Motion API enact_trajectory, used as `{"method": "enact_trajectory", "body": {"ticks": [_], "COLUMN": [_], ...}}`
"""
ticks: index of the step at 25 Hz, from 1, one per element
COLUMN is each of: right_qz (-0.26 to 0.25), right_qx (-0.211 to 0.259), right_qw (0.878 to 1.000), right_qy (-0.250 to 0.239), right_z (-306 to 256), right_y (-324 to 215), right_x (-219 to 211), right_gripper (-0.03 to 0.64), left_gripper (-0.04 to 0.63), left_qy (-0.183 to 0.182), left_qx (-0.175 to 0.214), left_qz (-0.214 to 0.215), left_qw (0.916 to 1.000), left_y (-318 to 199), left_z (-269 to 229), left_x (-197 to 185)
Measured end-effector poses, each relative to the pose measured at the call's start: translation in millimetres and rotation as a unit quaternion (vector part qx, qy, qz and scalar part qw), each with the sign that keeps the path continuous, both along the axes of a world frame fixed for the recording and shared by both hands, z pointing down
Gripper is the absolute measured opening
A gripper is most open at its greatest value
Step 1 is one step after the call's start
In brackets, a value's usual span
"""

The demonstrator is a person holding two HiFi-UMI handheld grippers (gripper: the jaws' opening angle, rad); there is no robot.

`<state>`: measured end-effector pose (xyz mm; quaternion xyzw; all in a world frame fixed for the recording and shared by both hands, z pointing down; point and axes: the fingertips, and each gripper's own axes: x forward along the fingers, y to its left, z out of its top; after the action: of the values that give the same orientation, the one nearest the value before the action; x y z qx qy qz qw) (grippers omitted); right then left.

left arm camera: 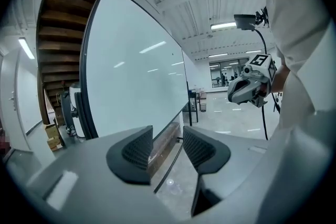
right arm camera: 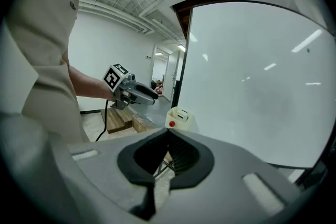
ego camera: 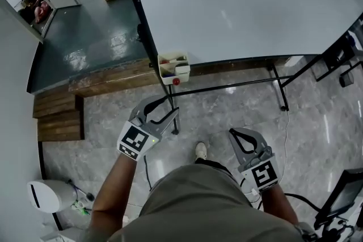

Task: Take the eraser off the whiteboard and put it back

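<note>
Now my left gripper point(ego camera: 167, 110) gapes empty, ready near the small cream plastic holder point(ego camera: 173, 68) at the big white whiteboard point(ego camera: 238, 3)'s lower corner; my right gripper point(ego camera: 241, 136) is closed, spare.

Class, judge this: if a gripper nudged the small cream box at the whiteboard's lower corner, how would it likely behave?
The cream box looks like thin moulded plastic: probably light and stiff. How it is fixed to the whiteboard cannot be seen; if magnetic, a push may slide it. The items stand loose inside, so tipping could spill them.
</note>
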<state>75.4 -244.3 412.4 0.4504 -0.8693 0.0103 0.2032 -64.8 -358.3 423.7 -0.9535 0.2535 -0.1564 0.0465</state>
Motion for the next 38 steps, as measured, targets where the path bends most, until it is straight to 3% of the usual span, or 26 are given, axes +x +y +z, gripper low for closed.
{"method": "enact_trajectory", "body": {"ticks": [19,33,38], "right_qz": [0.03,0.026,0.024], "right_qx": [-0.033,-0.046,-0.047], "right_qw": [0.999,0.999,0.999], "right_qy": [0.004,0.005,0.005], "right_z": [23.3,35.2,36.6], "right_y": [-40.2,-59.0,-62.4], "right_x": [74.9,90.6,91.3], "right_gripper": [0.002,0.002,0.002], "left_gripper": [0.25,0.248,0.193], "left_qy": [-0.091,-0.165,-0.18], "left_qx": [-0.03,-0.056,-0.049], "left_qz": [0.002,0.037,0.038], "left_qw": [0.9954,0.984,0.9818], "left_y": [-129.6,-151.5,-152.4], "left_z": [65.3,99.5,101.6], "left_x": [45.2,62.0,62.3]}}
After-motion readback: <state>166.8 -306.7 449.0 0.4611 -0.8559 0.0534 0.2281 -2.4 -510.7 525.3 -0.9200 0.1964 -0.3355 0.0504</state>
